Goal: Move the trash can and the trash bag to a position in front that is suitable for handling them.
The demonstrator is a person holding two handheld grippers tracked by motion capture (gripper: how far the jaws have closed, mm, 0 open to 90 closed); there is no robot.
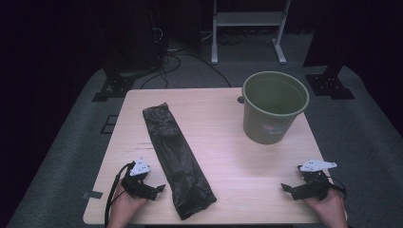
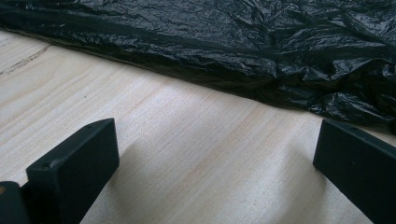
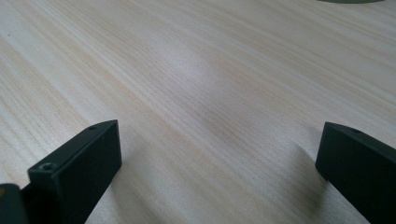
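A folded black plastic bag point(image 1: 177, 159) lies lengthwise on the light wooden table point(image 1: 228, 137), left of centre. A green bucket point(image 1: 274, 107) stands upright at the table's far right, with nothing visible inside it. My left gripper point(image 1: 159, 188) rests near the front left edge, pointing right at the bag's near end, jaws wide apart over bare wood. In the left gripper view the crumpled bag point(image 2: 243, 42) lies just beyond the open gripper point(image 2: 217, 154). My right gripper point(image 1: 285, 188) rests at the front right, open, pointing left. Bare tabletop lies between the jaws of the right gripper point(image 3: 219, 154).
Grey carpet surrounds the table. A white metal stand point(image 1: 248, 28) and dark equipment with cables point(image 1: 138, 42) stand behind the table. Bare wood spreads between the bag and the bucket. A sliver of the bucket's base point(image 3: 350, 1) shows in the right gripper view.
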